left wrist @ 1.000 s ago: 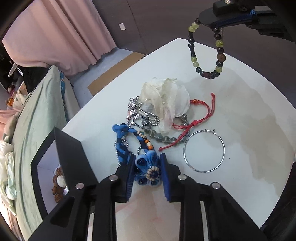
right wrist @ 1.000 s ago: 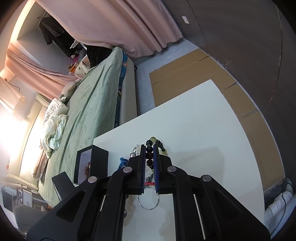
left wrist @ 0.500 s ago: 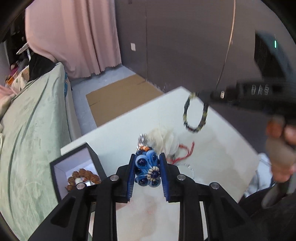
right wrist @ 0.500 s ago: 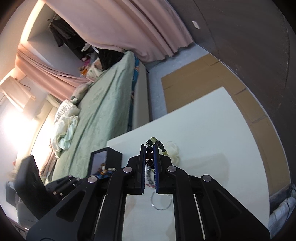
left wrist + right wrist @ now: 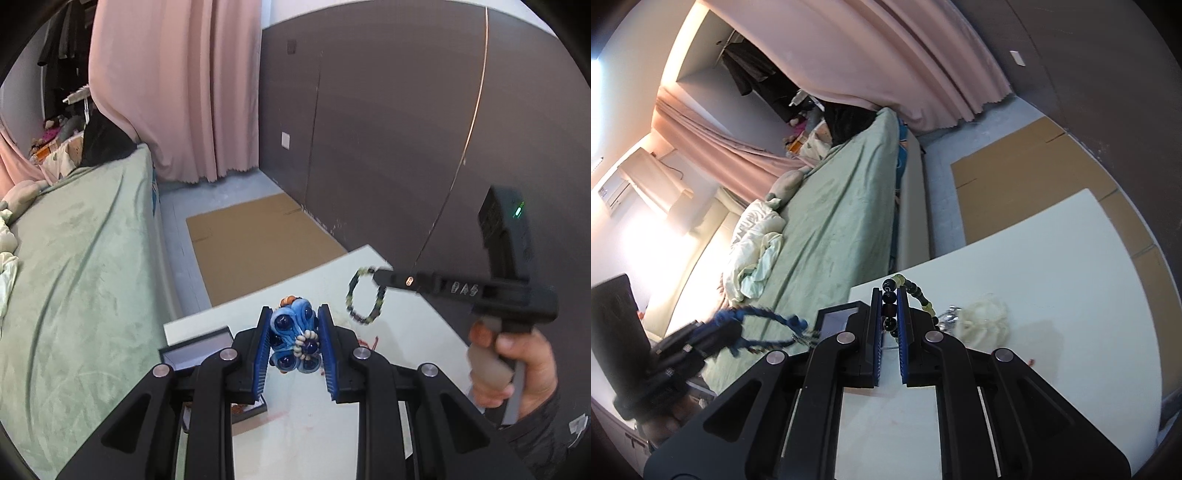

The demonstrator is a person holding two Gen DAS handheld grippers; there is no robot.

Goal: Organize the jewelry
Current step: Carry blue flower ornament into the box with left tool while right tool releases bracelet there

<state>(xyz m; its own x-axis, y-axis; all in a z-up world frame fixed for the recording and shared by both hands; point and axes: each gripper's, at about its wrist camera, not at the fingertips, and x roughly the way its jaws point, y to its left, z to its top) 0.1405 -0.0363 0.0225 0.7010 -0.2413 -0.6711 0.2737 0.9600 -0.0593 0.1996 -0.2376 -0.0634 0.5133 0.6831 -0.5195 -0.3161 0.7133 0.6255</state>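
Glossy glass-like beads on blue bracelet (woven cord), matt white table, plush green bedspread

Two hand-held grippers: left, right. One blue beaded ornament; one dark-and-green bead bracelet; one cream fabric flower; one open black box; one worktop; one bed.

Blue bead-and-cord ornament pinched between left fingers, lifted above black jewelry box. Dark and green beaded bracelet dangles from right fingers, right of the box. Cream pouch lies on counter.
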